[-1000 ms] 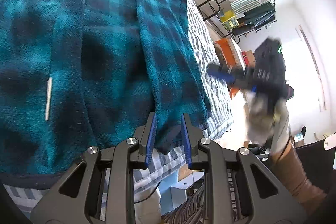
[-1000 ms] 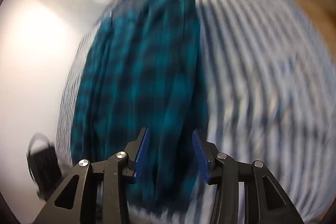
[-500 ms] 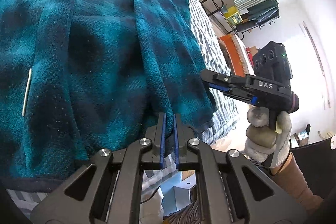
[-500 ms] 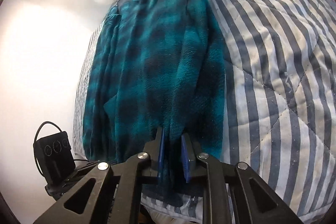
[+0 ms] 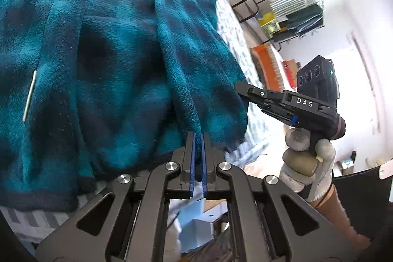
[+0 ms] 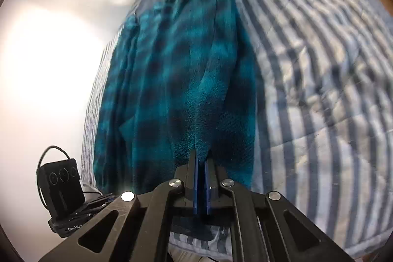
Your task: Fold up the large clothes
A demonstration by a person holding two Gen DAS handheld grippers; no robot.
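I had just closed both sets of fingers on the teal plaid garment (image 5: 118, 60) spread on the striped bed (image 6: 319, 65): left gripper (image 5: 198, 136) and right gripper (image 6: 202, 158) clamped its near hem, ready, I judged, to lift for a fold.

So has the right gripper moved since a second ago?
Yes. In the left wrist view the right gripper has come in from beside the bed to the garment's edge.

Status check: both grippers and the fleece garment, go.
Left gripper shut on teal plaid fleece garment. Right gripper shut on it too. Garment flat on striped quilt. Nothing obstructing.
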